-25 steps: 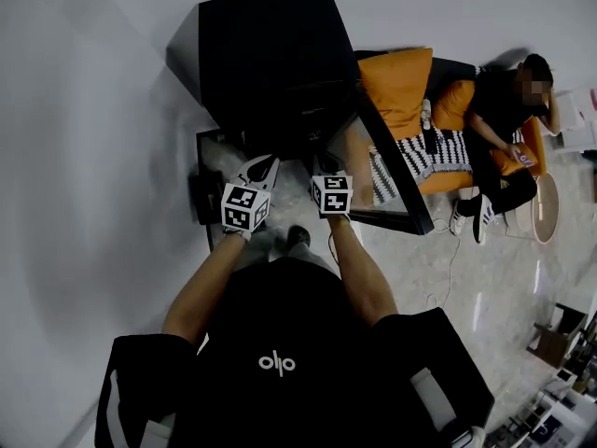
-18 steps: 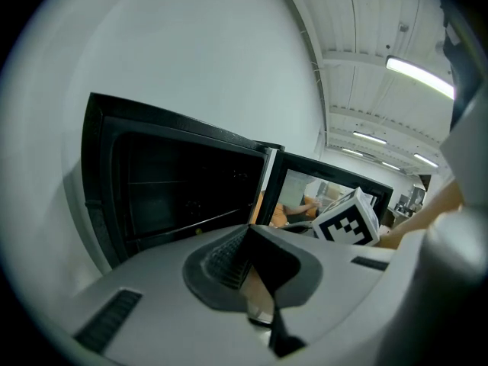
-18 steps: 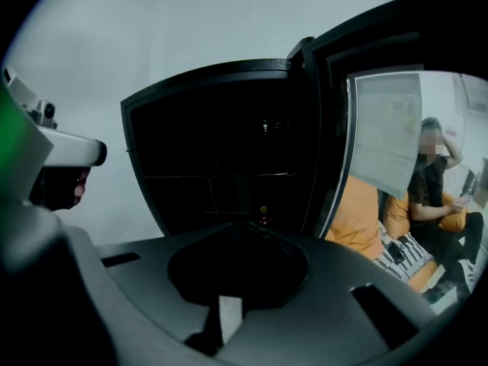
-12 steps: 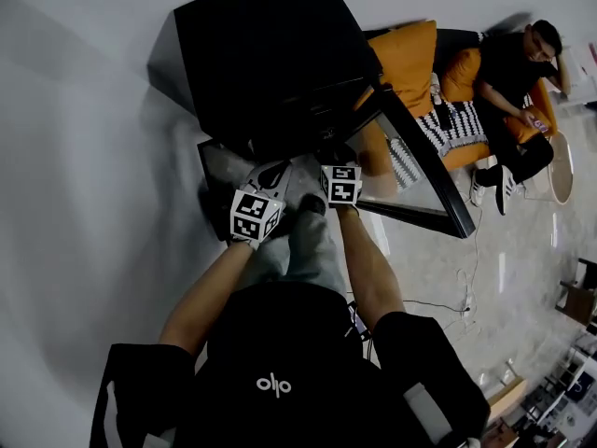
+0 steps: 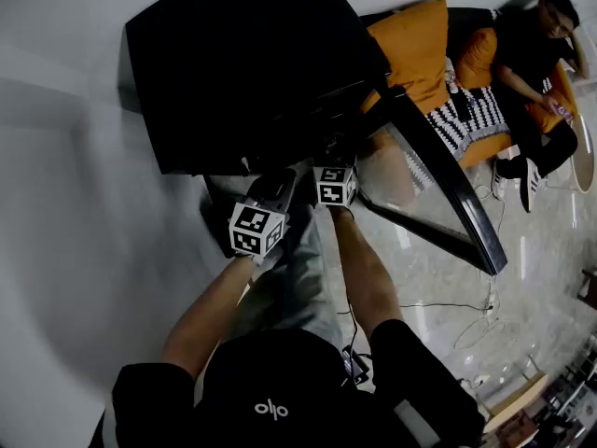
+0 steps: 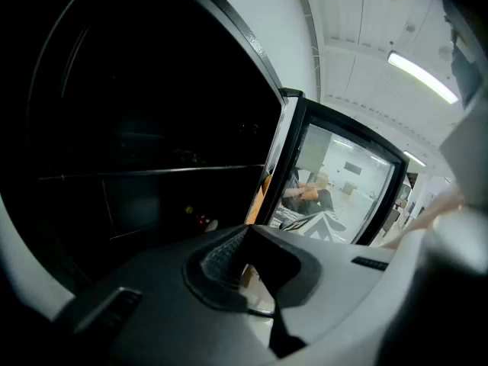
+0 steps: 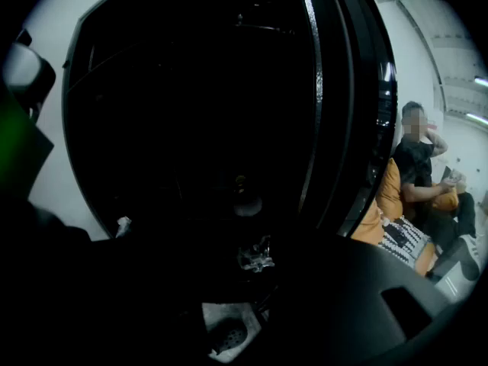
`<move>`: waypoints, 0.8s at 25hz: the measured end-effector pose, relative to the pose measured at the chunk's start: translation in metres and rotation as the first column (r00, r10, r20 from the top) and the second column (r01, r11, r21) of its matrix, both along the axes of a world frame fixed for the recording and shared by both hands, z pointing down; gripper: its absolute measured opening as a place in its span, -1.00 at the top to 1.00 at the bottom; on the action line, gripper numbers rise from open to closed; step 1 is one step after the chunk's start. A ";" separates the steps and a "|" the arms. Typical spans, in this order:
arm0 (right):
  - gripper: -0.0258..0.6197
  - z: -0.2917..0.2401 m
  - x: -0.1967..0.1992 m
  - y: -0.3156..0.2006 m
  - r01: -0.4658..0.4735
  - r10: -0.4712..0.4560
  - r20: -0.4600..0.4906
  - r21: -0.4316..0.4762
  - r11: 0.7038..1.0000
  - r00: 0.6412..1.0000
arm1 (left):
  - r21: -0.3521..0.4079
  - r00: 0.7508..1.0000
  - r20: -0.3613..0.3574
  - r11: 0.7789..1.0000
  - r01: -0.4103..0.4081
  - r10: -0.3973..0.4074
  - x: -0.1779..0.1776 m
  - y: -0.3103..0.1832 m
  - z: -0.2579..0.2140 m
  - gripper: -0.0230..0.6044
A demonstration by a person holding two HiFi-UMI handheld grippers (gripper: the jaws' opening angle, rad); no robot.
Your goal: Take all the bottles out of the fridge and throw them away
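My left claw (image 6: 245,242) is pinched together with nothing in it, held low at the mouth of the black fridge (image 5: 242,63). Just beside it, my right claw (image 7: 252,277) has just been opening and its jaws stand apart. That view is very dark, and I can't tell whether the small clear crumpled thing (image 7: 255,256) glinting ahead lies between them. Deeper in, on a lower shelf, a rounded bottle-like shape (image 7: 245,203) sits in shadow. The fridge's glass door (image 5: 424,171) hangs wide open to my right. Beyond it, a person (image 5: 536,54) sits on an orange sofa (image 5: 415,49).
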State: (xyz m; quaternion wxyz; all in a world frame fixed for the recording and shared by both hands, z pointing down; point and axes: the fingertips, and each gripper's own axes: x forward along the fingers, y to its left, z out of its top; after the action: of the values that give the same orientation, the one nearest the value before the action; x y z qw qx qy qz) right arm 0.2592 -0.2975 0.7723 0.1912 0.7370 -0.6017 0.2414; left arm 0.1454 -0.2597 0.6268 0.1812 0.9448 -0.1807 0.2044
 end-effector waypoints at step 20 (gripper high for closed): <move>-0.08 0.047 -0.013 -0.033 0.065 -0.063 0.028 -0.078 0.995 0.998 | -0.047 0.998 0.017 0.998 0.053 -0.052 -0.021 -0.019 0.026 0.91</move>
State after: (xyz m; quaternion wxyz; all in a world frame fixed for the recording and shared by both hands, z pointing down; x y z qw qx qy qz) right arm 0.2466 -0.3308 0.8195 0.2201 0.7062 -0.6172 0.2680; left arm 0.1244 -0.2787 0.6529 0.2074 0.9336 -0.2021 0.2110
